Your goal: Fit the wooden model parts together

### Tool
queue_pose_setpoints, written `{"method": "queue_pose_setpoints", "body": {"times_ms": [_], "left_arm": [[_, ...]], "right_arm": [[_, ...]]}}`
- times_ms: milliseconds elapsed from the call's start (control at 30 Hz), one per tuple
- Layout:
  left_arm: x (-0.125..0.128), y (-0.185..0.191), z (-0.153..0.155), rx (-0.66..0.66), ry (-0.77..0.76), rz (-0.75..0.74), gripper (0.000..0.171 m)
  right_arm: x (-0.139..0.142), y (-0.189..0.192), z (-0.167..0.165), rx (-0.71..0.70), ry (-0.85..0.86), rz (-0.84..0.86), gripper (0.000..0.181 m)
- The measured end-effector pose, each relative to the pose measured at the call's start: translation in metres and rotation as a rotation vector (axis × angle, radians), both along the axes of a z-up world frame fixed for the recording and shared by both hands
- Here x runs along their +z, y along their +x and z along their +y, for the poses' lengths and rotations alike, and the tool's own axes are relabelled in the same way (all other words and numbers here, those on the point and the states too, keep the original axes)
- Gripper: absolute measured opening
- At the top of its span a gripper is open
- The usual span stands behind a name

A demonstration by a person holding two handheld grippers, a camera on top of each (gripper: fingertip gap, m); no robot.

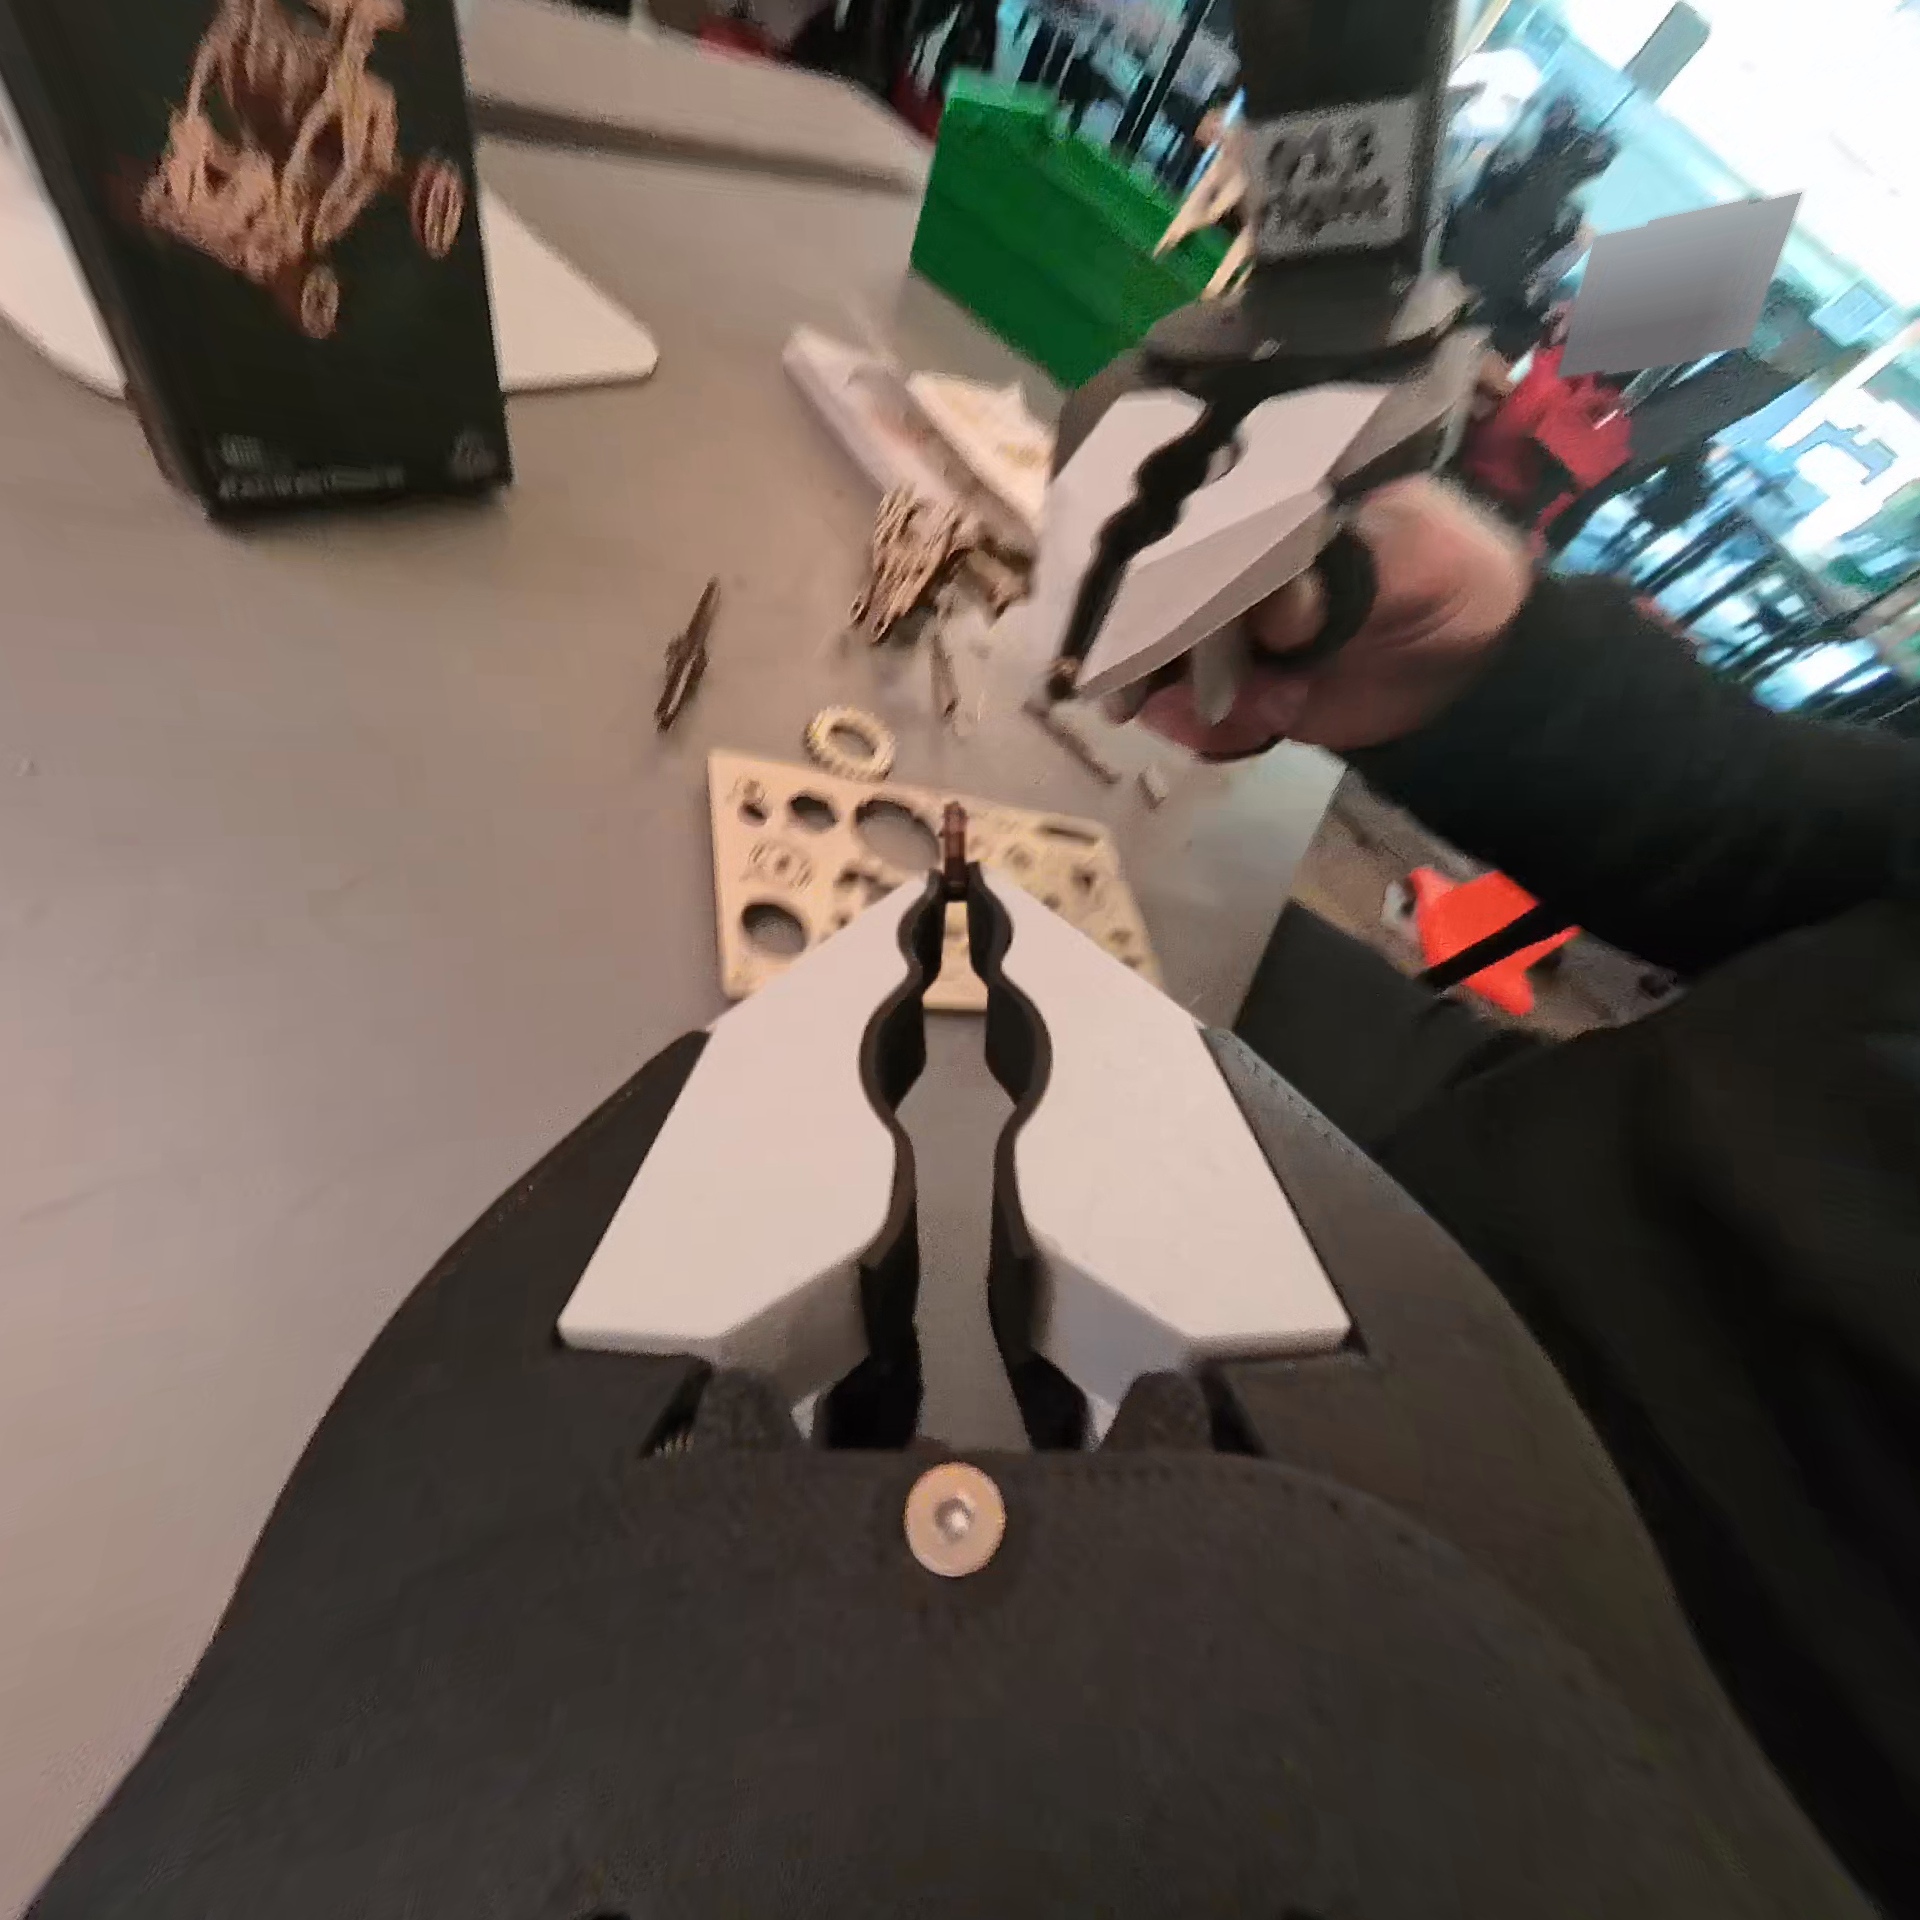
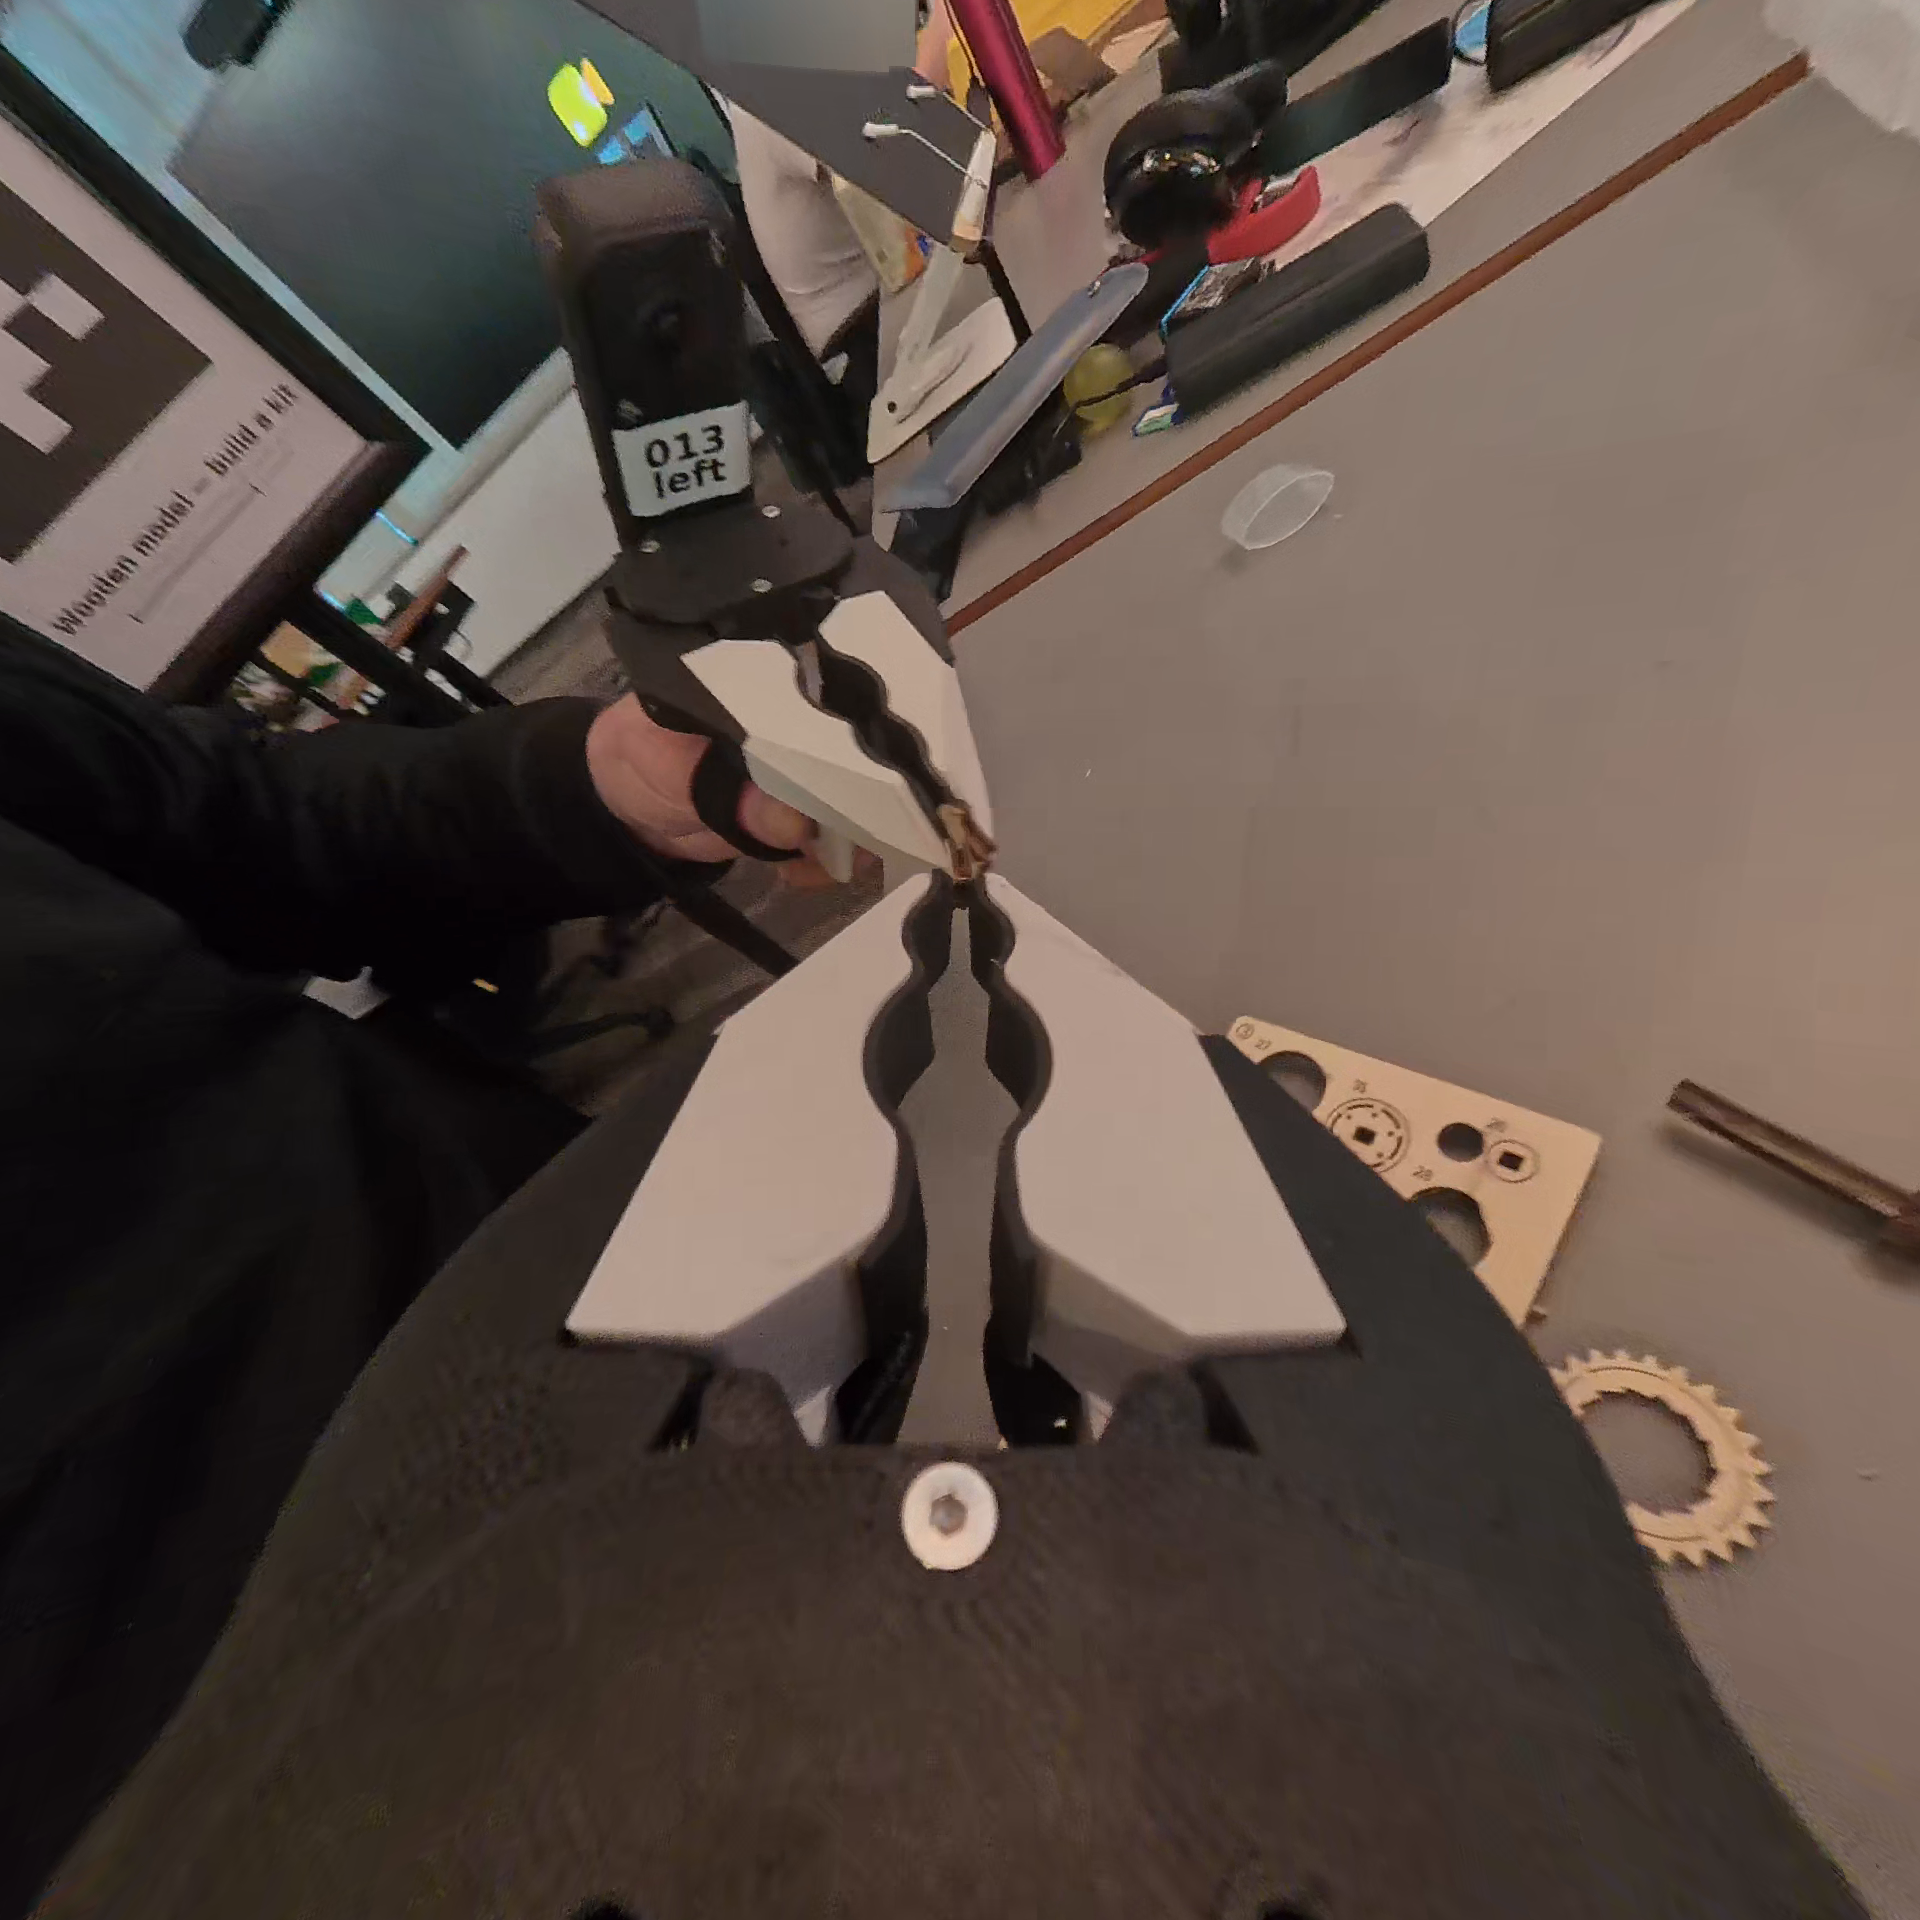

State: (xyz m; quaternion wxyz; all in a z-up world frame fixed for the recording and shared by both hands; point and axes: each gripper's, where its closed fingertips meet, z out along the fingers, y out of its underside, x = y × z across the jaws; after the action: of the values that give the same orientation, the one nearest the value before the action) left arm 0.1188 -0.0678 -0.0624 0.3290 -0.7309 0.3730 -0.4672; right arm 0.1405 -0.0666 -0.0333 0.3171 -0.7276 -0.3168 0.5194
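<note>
Left tool pinching a small, dark-edged wooden piece (flat plywood).

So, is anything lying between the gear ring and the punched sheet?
Nothing: the right wrist view shows only bare table between gear ring and punched sheet.

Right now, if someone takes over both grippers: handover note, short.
Left gripper: shut on a small wooden piece, held above the table.
Right gripper: tips nearly closed; whether it grips anything cannot be told. In the right wrist view its tips sit right at the left gripper's piece.
On the table: punched wooden sheet, loose gear ring, dark stick, pile of wooden parts, kit box.
Done: one piece picked up.
Left: no joined parts visible; the fitting remains.
</note>
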Motion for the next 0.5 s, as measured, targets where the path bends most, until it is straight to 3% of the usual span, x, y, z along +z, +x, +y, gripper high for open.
{"method": "queue_pose_setpoints", "body": {"times_ms": [100,167,300,500], "left_arm": [[-0.051,-0.012,0.004,-0.011,-0.057,0.183,0.007],[-0.071,-0.016,0.003,-0.013,-0.110,0.226,0.017],[-0.082,-0.025,0.013,0.033,-0.081,0.287,0.040],[-0.052,-0.012,0.005,-0.037,0.159,0.292,0.040]], "right_arm": [[-0.014,-0.003,-0.002,0.020,-0.049,-0.001,0.000],[-0.021,-0.007,-0.003,0.030,-0.075,-0.004,0.000],[-0.031,-0.009,-0.003,0.033,-0.110,-0.013,0.000],[-0.036,-0.008,-0.005,0.039,-0.160,-0.005,0.001]]}}
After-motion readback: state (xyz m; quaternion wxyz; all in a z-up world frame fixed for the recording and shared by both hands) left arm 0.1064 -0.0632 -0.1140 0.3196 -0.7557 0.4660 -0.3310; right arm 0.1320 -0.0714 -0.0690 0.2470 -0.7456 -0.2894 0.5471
